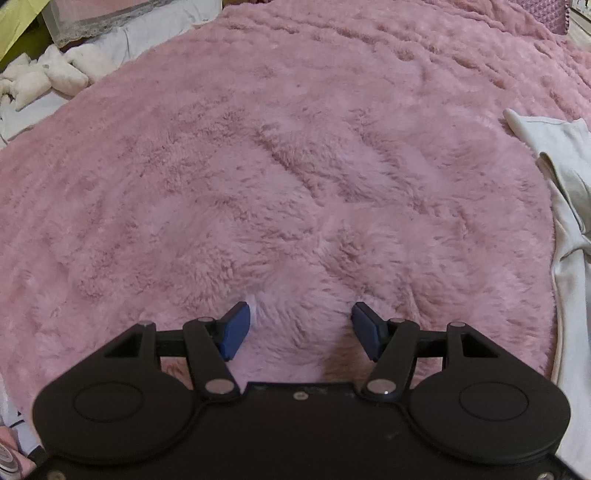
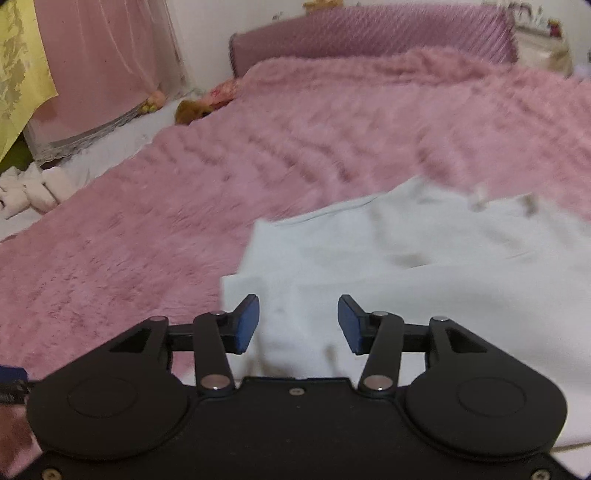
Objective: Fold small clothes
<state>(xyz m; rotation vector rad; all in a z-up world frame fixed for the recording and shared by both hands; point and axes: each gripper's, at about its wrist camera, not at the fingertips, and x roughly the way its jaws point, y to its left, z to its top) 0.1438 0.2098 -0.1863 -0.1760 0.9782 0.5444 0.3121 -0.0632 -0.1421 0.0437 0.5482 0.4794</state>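
A white garment [image 2: 424, 266] lies rumpled on the pink fluffy blanket [image 2: 184, 206]; the right wrist view is blurred by motion. My right gripper [image 2: 298, 322] hovers open over the garment's near left part, its blue pads [image 2: 246, 325] apart with nothing between them. In the left wrist view the same white garment [image 1: 569, 229] shows only at the right edge. My left gripper [image 1: 300, 330] is open over bare pink blanket [image 1: 258, 184], well left of the garment.
A purple headboard [image 2: 369, 33] stands at the far end of the bed. White stuffed shapes [image 1: 40, 77] lie past the blanket's left edge, beside a pink lace-trimmed curtain [image 2: 103, 74] and yellow cloth [image 2: 18, 66]. A brown soft toy [image 2: 188, 110] sits near the pillow end.
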